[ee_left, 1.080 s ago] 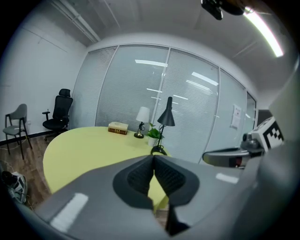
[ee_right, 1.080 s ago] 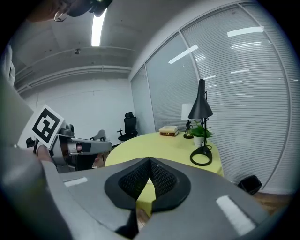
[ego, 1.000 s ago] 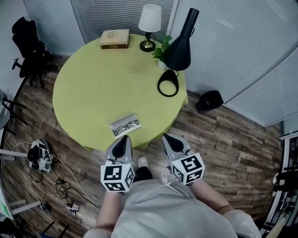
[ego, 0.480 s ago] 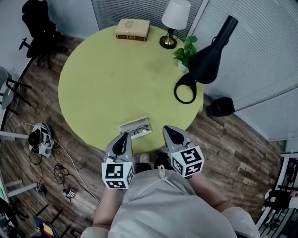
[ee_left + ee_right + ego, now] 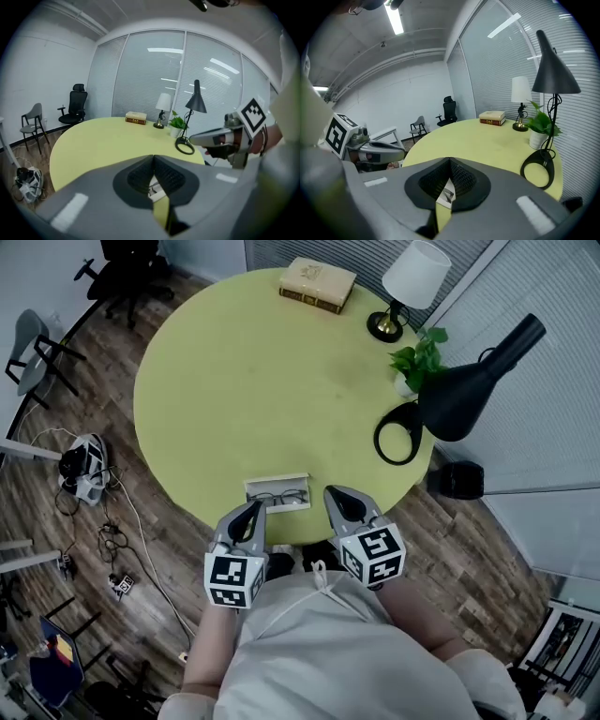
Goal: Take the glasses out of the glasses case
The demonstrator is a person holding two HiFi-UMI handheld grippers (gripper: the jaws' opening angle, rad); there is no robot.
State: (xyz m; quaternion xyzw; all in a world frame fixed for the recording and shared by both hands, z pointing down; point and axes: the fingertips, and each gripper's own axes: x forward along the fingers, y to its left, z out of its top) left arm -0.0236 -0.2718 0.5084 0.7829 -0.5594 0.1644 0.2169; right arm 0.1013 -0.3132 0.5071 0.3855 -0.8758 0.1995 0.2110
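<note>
An open white glasses case [image 5: 277,494] lies near the front edge of the round yellow-green table [image 5: 244,381], with dark-framed glasses [image 5: 280,496] inside it. My left gripper [image 5: 251,512] hovers just before the case's left end, jaws shut and empty. My right gripper [image 5: 338,498] is to the right of the case, also shut and empty. In the left gripper view a sliver of the case [image 5: 156,190] shows in the slit below the closed left gripper [image 5: 153,161]. The right gripper view shows the case [image 5: 446,194] below the closed right gripper [image 5: 449,164].
At the table's far side are a book [image 5: 319,283], a white-shaded lamp [image 5: 406,289], a potted plant [image 5: 415,368] and a black desk lamp [image 5: 473,390] with a ring base [image 5: 397,433]. Chairs [image 5: 42,357], cables and a black bag [image 5: 460,480] sit on the wooden floor.
The view has swung and the table has drawn nearer. Both grippers now sit closer to the case, one on each side. Their jaws stay shut.
</note>
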